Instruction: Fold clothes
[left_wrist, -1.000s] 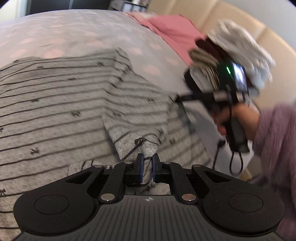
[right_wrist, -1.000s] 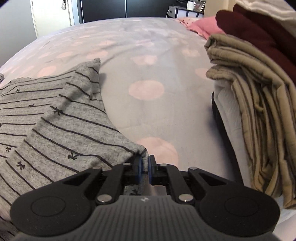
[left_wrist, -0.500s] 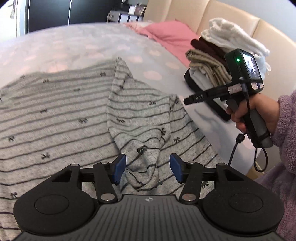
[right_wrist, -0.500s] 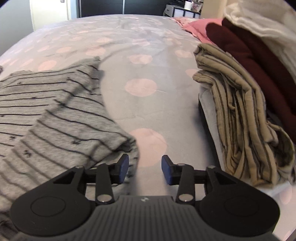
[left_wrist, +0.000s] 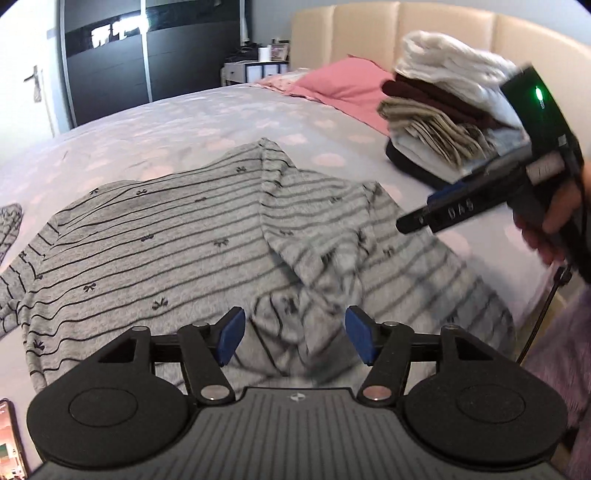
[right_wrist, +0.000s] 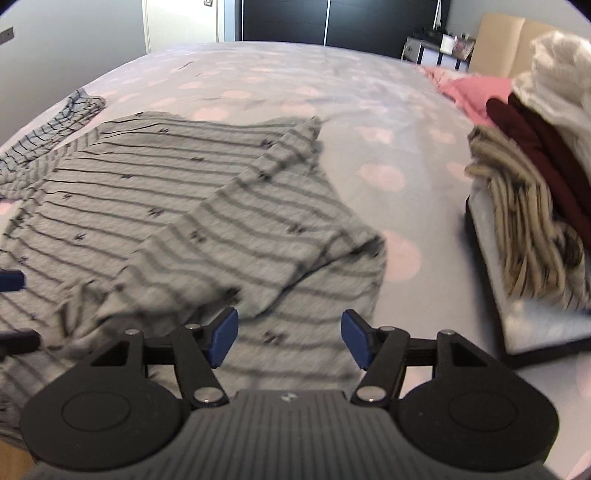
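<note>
Grey long-sleeved top with thin dark stripes and small bow prints (left_wrist: 155, 236) lies spread flat on the bed, over a pale lilac bedspread with pink dots (left_wrist: 177, 125). Its right sleeve (left_wrist: 314, 236) is folded in across the body, the sleeve end slightly bunched near the lower hem. Same garment in the right wrist view (right_wrist: 166, 206), with the folded sleeve (right_wrist: 258, 236) running diagonally toward the camera.

Left gripper (left_wrist: 293, 338): jaws opening, blue pads well apart, nothing pinched. The striped fabric is seen in the gap below the pads, not pressed by them.

Right gripper (right_wrist: 288, 338): jaws opening too, pads wide, no cloth clamped. It hangs above the garment's right edge. From the left wrist view the right gripper (left_wrist: 417, 221) shows from the side, held by a hand (left_wrist: 550, 225) with a fuzzy purple sleeve (left_wrist: 569, 350) behind it; a green light glows on its top.

Stack of folded clothes (left_wrist: 443, 118) sits on the bed to the right of the top, well apart from it: white on top, dark maroon next, beige striped below, on a white and black base. Pink pillow (left_wrist: 343, 85) beyond the stack, against a cream padded headboard (left_wrist: 443, 26). Phone with lit screen (left_wrist: 11, 443) at the lower left edge of the left wrist view. Another striped piece of cloth (right_wrist: 74, 110) lies at the far left of the bed.
</note>
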